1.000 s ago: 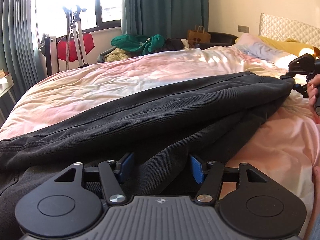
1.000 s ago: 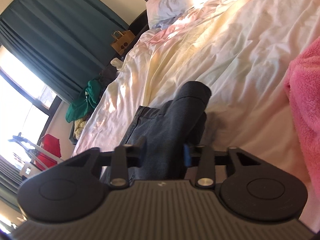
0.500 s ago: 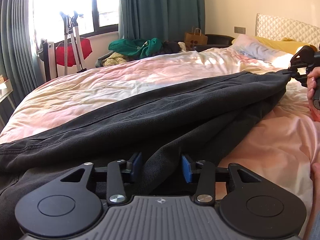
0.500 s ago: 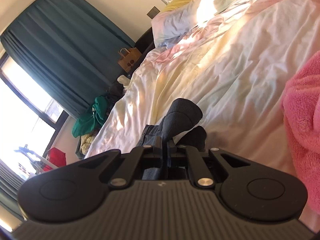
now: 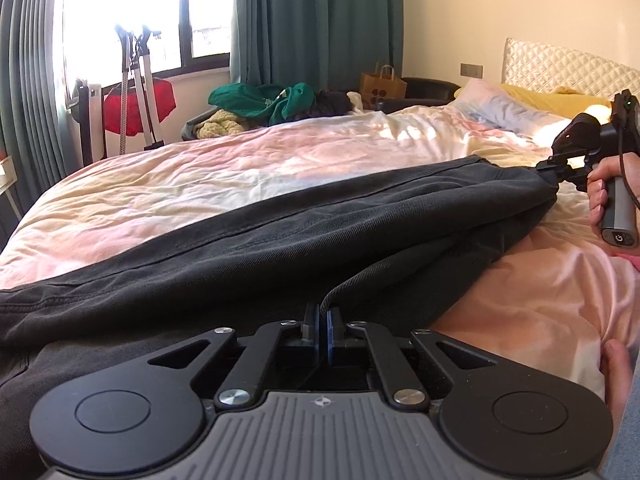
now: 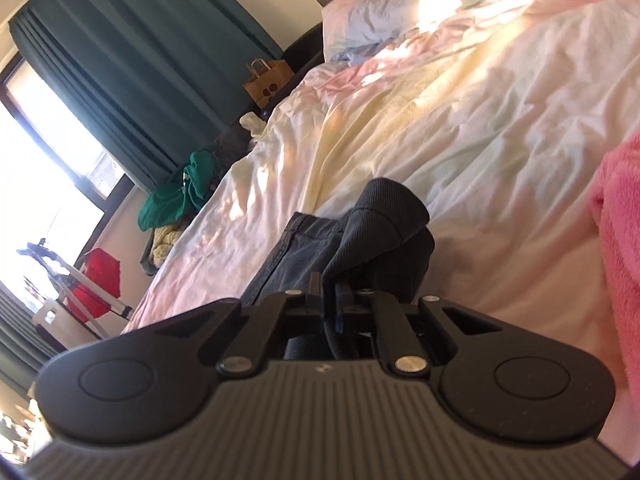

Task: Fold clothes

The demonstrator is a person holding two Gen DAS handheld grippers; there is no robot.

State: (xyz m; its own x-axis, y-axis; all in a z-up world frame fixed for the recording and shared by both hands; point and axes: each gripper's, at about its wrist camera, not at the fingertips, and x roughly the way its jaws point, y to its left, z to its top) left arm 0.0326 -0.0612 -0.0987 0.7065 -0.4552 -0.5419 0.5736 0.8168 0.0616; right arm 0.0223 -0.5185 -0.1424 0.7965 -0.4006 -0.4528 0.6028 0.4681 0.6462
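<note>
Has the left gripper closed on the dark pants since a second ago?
Yes. The left gripper was open with its blue pads either side of a fold of the dark pants on the bed; now its jaws pinch that fold.

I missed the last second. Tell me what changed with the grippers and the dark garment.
The left gripper closed its fingers on an edge of the dark garment; a second ago they stood open around it. The right gripper shut on the garment's far end half a second earlier and still holds it. The garment stayed stretched across the bed, as before.
</note>
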